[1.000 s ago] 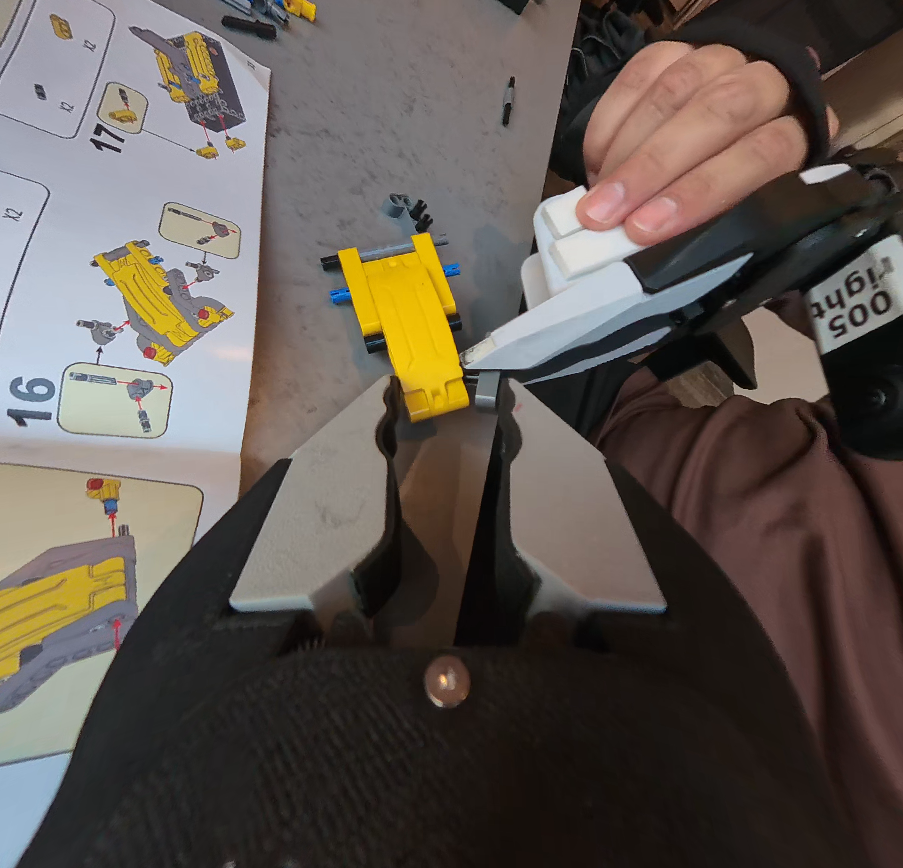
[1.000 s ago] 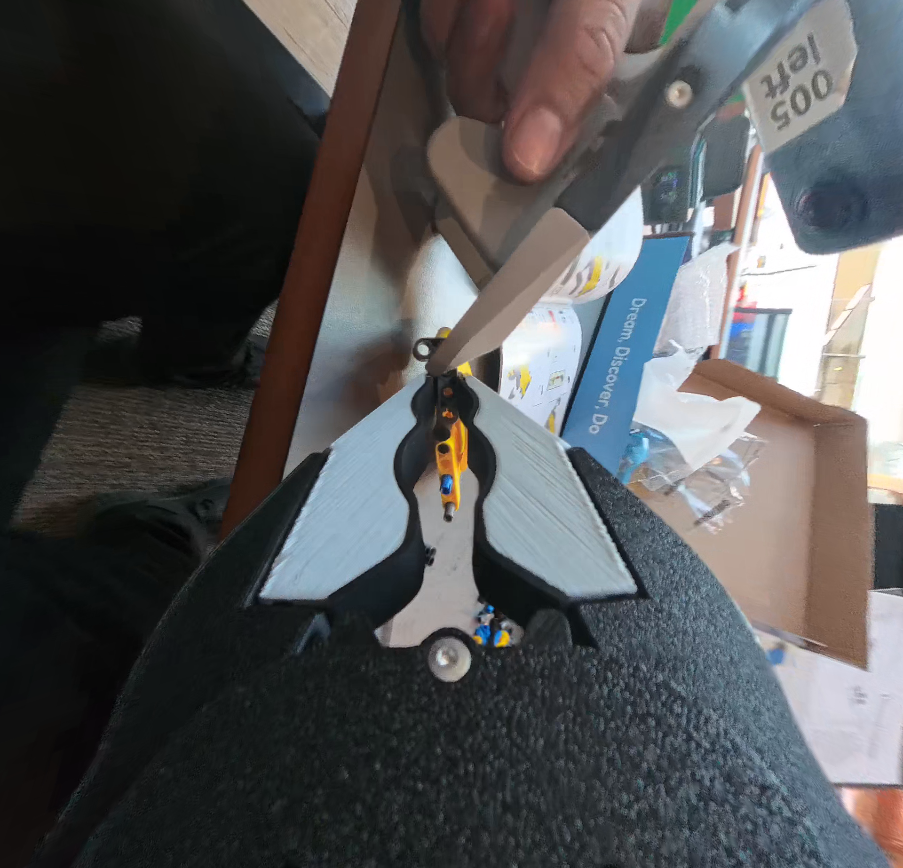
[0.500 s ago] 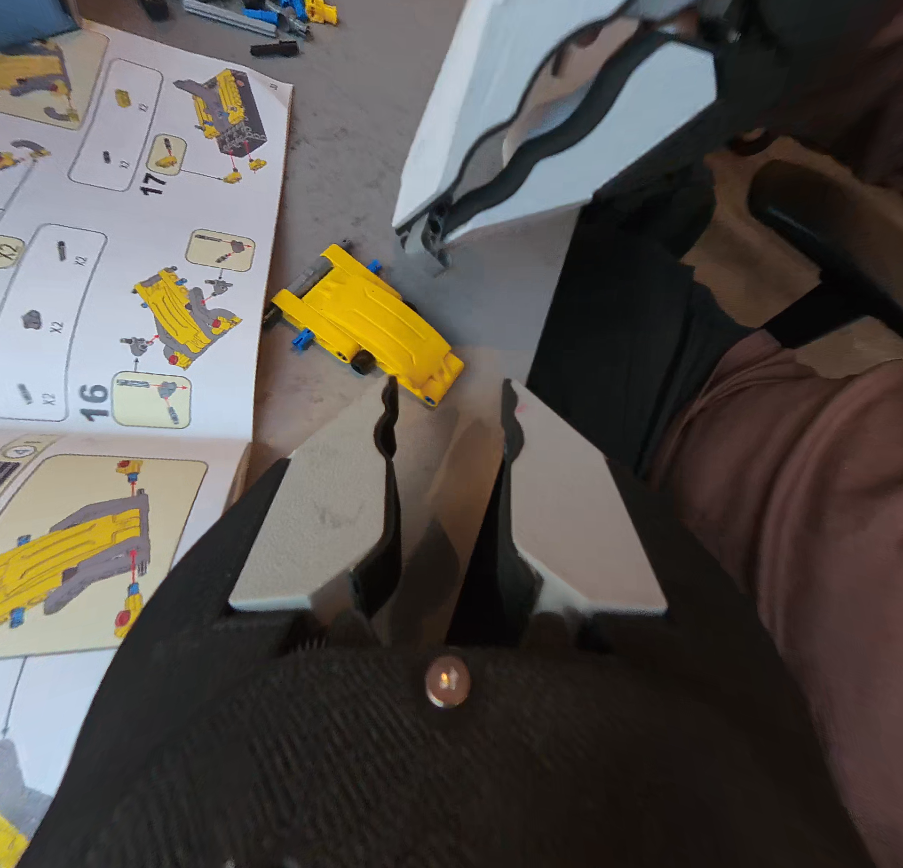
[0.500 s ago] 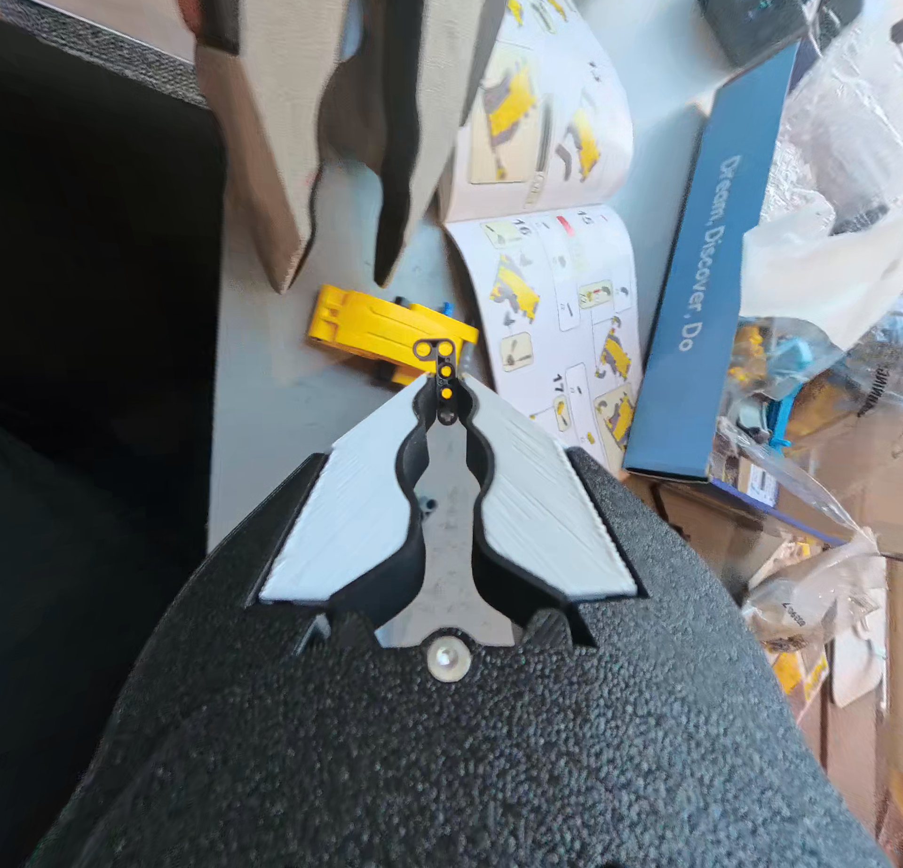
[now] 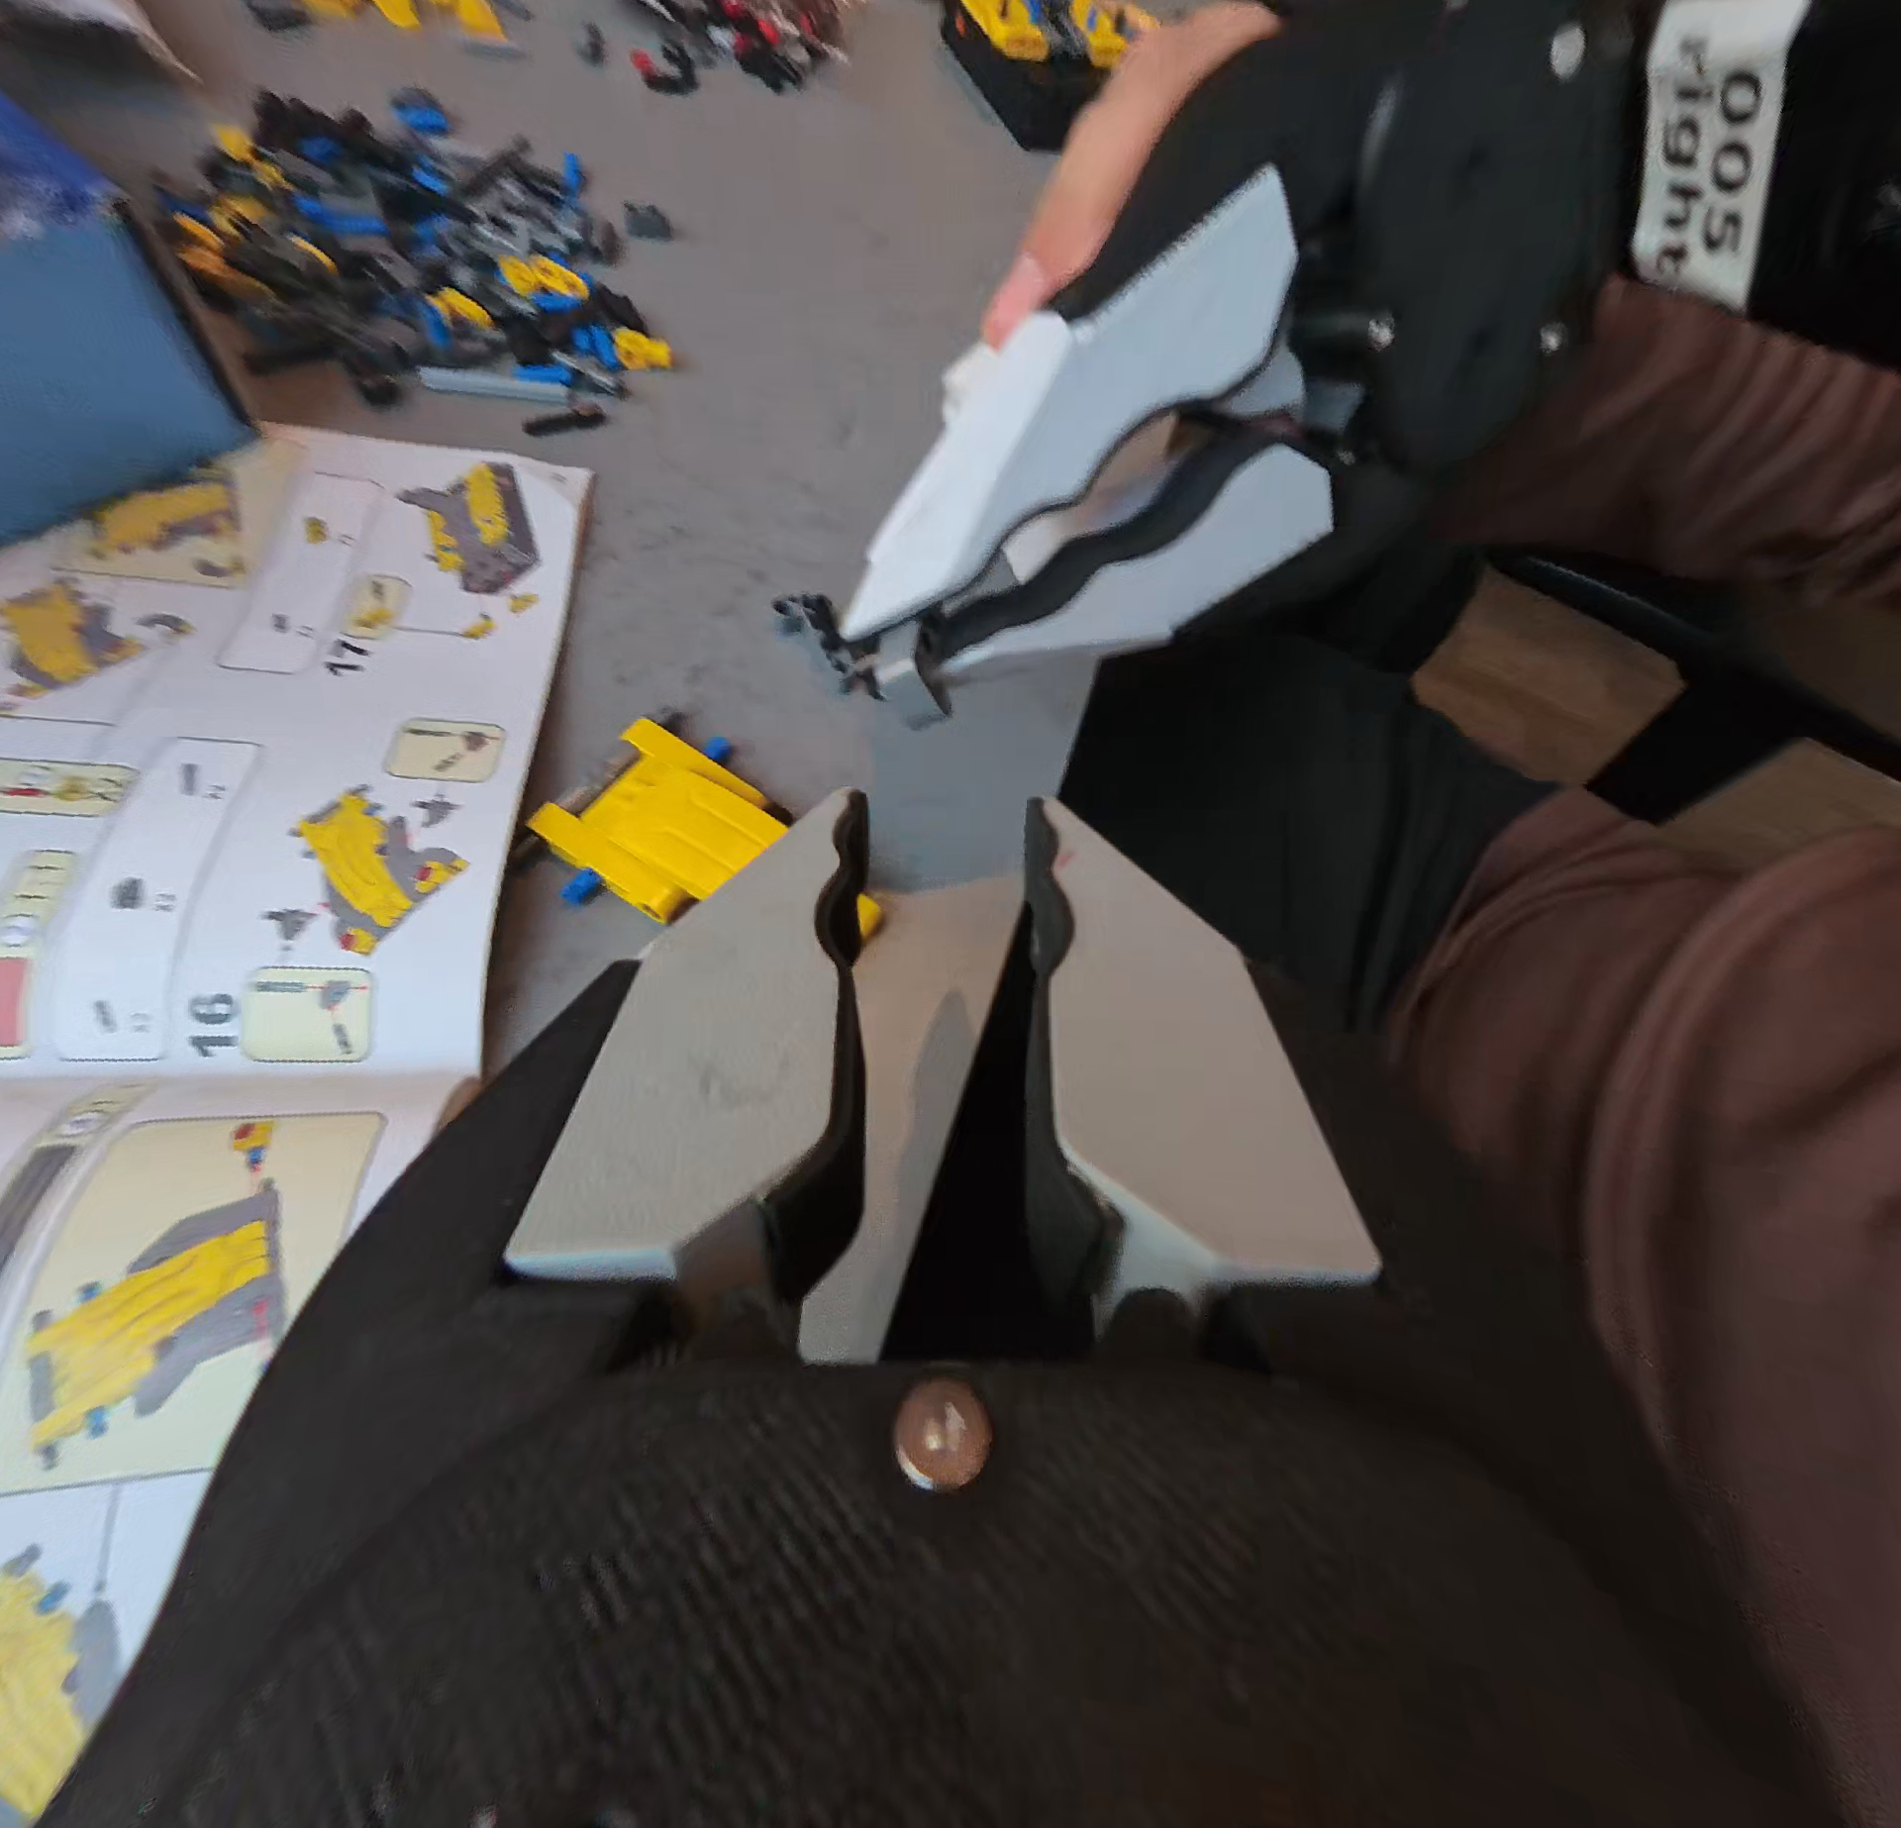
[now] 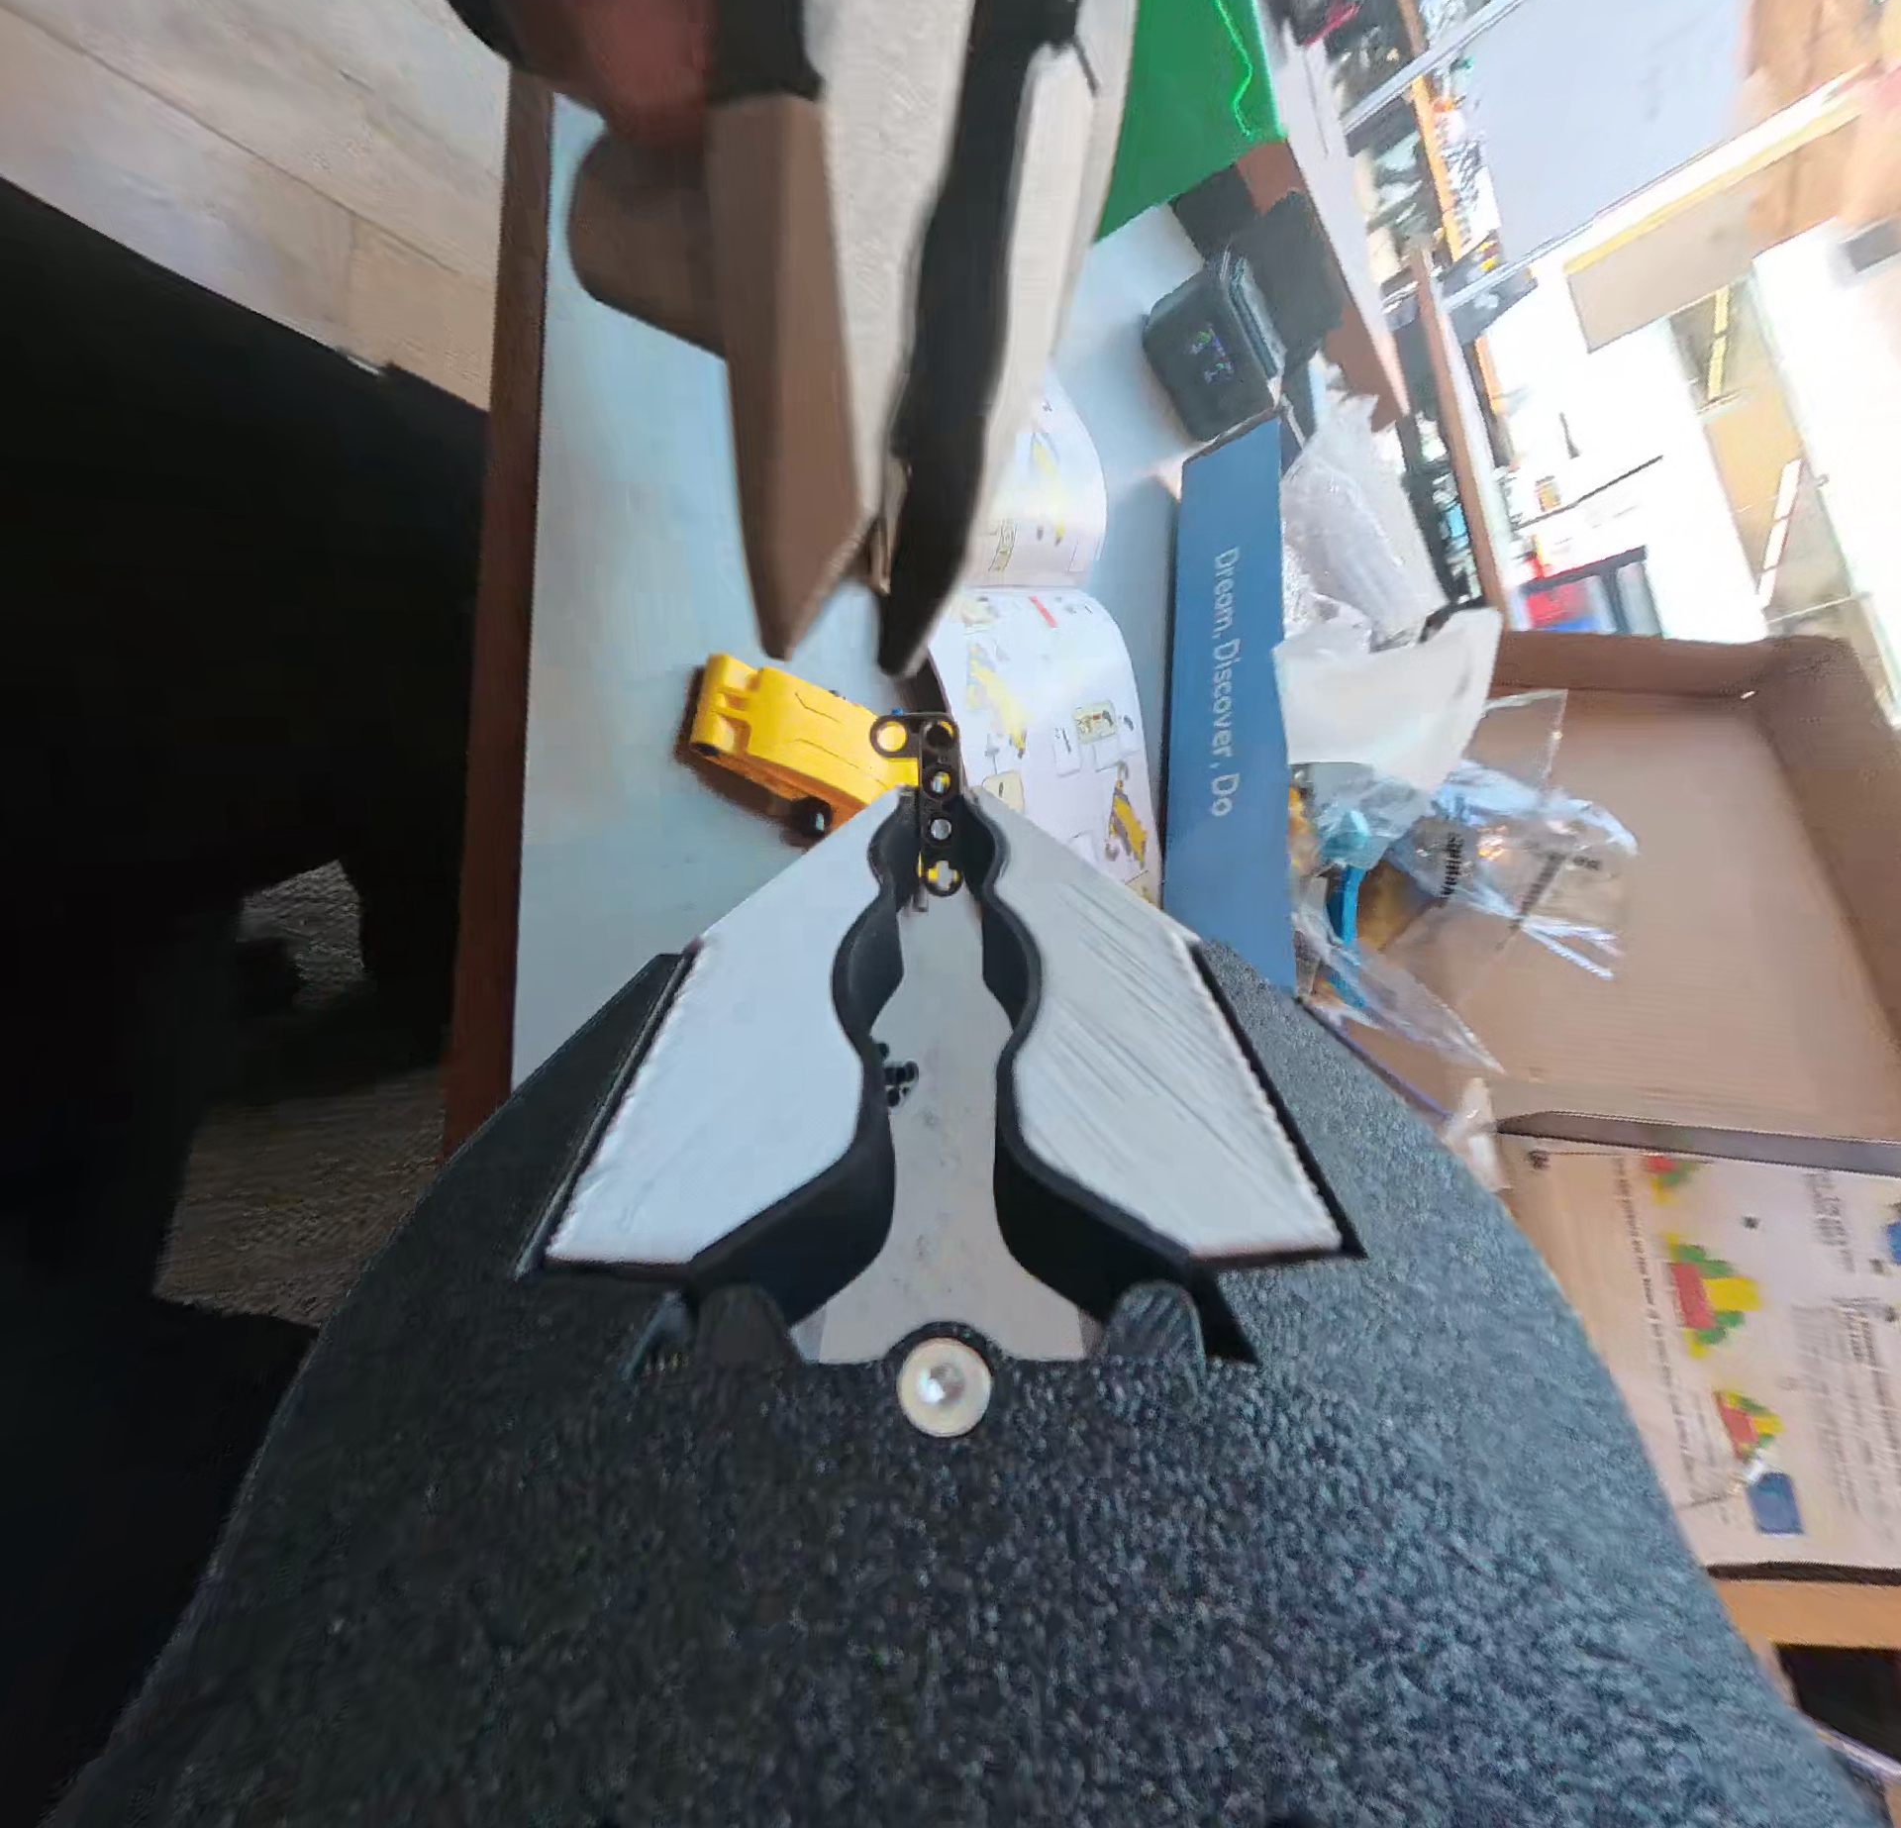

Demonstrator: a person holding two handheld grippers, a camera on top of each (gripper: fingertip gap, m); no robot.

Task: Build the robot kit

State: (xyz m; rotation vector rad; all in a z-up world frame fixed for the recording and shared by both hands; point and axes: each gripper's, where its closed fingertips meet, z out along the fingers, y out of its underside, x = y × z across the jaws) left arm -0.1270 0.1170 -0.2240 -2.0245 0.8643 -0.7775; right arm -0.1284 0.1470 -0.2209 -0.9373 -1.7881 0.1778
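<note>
Right wrist view: right gripper (image 6: 938,820) pinches a small dark holed beam (image 6: 934,801), just above the yellow model (image 6: 792,740). Left gripper (image 5: 941,832), jaws apart and empty, hovers beside that model (image 5: 658,832), seemingly not touching. Manual (image 5: 267,750) lies just beyond the model.

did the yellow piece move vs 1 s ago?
Yes. The yellow piece was clamped in the left gripper at the table edge; now it lies free on the table, closer to the instruction booklet. Left gripper is open.
</note>
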